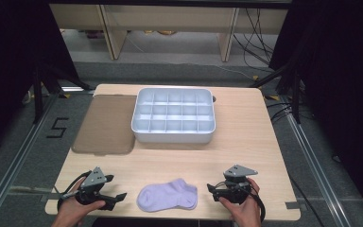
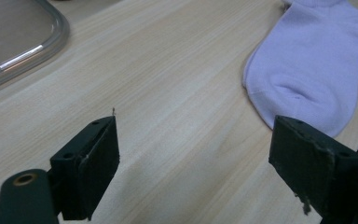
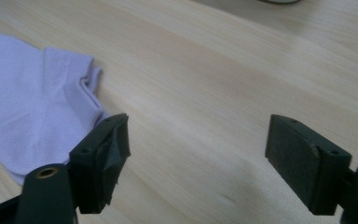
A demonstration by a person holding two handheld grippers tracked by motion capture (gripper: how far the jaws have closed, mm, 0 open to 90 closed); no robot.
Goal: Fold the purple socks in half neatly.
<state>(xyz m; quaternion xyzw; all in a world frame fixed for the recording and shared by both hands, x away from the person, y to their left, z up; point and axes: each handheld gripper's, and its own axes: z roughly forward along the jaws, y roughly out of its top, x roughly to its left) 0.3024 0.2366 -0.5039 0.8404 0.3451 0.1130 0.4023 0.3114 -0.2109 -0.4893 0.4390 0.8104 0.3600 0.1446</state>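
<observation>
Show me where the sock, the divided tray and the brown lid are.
sock (image 1: 166, 197), high view, middle of the folded fabric.
tray (image 1: 174, 136), high view, near outer wall.
lid (image 1: 106, 124), high view, middle of its flat top.

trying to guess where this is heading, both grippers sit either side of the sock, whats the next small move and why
Probably ease the left gripper toward the purple sock and bring its jaws over the near edge. Both grippers are open and hold nothing, the sock lies flat between them on the table, and the right gripper sits just as close, so either could start.
</observation>
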